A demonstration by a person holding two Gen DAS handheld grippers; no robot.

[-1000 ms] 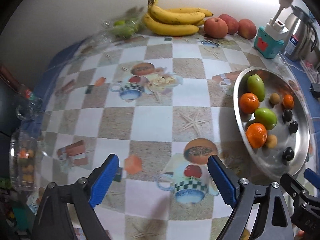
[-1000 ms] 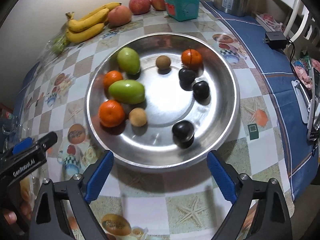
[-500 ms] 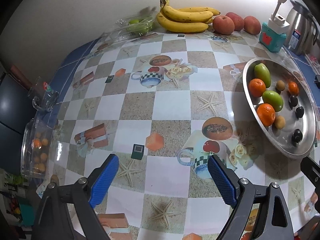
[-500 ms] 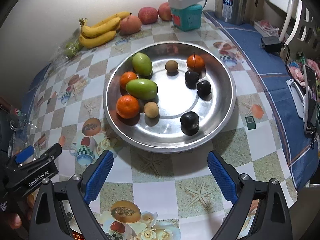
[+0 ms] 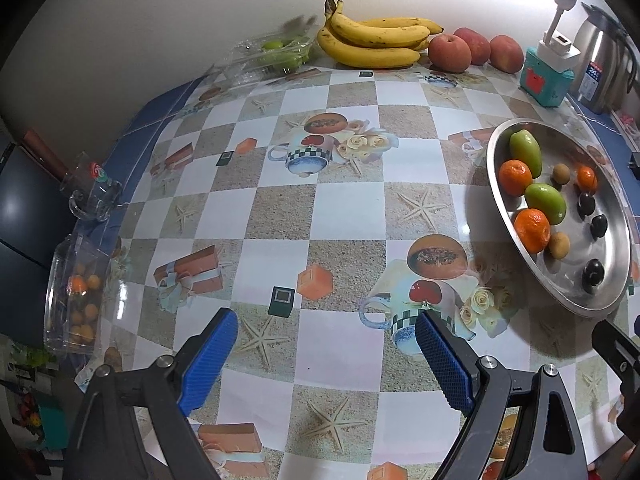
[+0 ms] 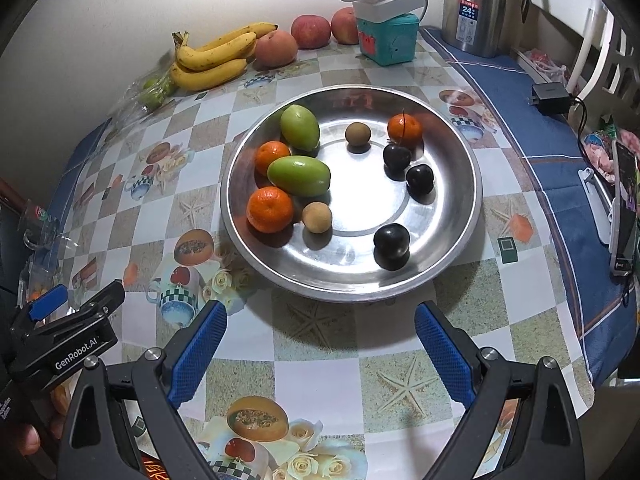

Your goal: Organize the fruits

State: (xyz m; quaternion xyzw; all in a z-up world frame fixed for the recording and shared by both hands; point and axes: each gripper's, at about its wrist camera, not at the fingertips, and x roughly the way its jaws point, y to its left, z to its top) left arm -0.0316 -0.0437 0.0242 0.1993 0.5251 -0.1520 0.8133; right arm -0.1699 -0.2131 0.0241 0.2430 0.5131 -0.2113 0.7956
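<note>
Left wrist view: the left gripper [image 5: 326,354] is seen w/ fingers spread wide, nothing held, over the checked bench [image 5: 280,208]. A steel tray [image 5: 612,280] is seen at right w/ mixed fruit.

Right wrist view: the right gripper [image 6: 320,354] is likewise wide open and empty, just short of the tray [image 6: 452,240]. In it are counted 3 oranges [image 6: 269,209], 2 green mangoes [image 6: 299,175], 2 small tan fruits [image 6: 317,217] and 3 dark plums [image 6: 391,240]. Bananas [image 6: 212,56] and apples [image 6: 276,48] are lined along the wall.

Bare tablecloth [image 5: 276,212] is lying open left of the tray [image 6: 460,236]. Bananas [image 5: 372,40], apples [image 5: 448,52] and a kettle [image 6: 480,8] are crowding the far edge.
</note>
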